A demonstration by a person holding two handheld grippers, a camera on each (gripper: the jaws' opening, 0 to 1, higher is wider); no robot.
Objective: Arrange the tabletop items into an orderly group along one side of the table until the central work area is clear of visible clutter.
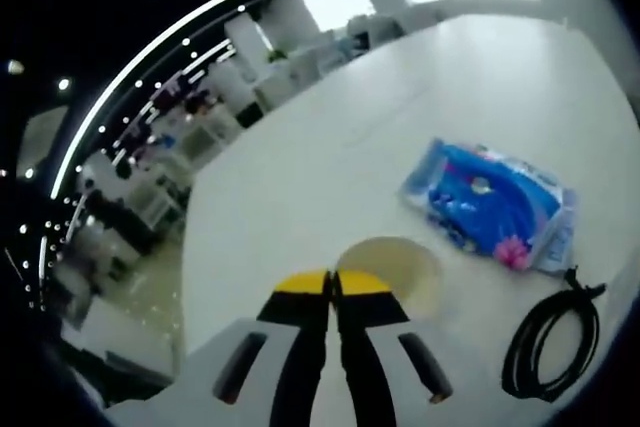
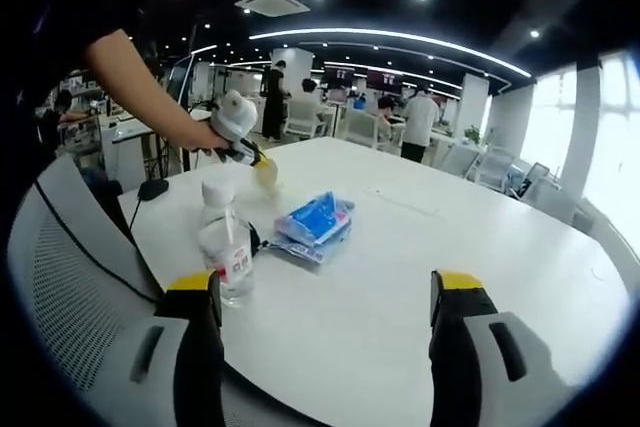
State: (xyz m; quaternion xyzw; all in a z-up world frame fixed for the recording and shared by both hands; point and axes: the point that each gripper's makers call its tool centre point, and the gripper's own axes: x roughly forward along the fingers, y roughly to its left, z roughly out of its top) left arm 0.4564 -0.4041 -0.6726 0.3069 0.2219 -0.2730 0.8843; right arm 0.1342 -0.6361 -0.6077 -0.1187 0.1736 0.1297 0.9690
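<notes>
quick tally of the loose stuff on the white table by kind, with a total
blue tissue pack: 1
clear water bottle: 1
pale yellow round lid-like item, held in the left gripper: 1
black coiled cable: 1
total: 4

This is a large open-plan office: beyond the wide white desk (image 2: 420, 277) stand rows of white workstations (image 2: 360, 125) with people (image 2: 418, 119) at them, white columns (image 2: 470, 105), a dark ceiling with long curved light strips (image 2: 400, 42) and spotlights, and tall bright windows (image 2: 600, 147) far right.
</notes>
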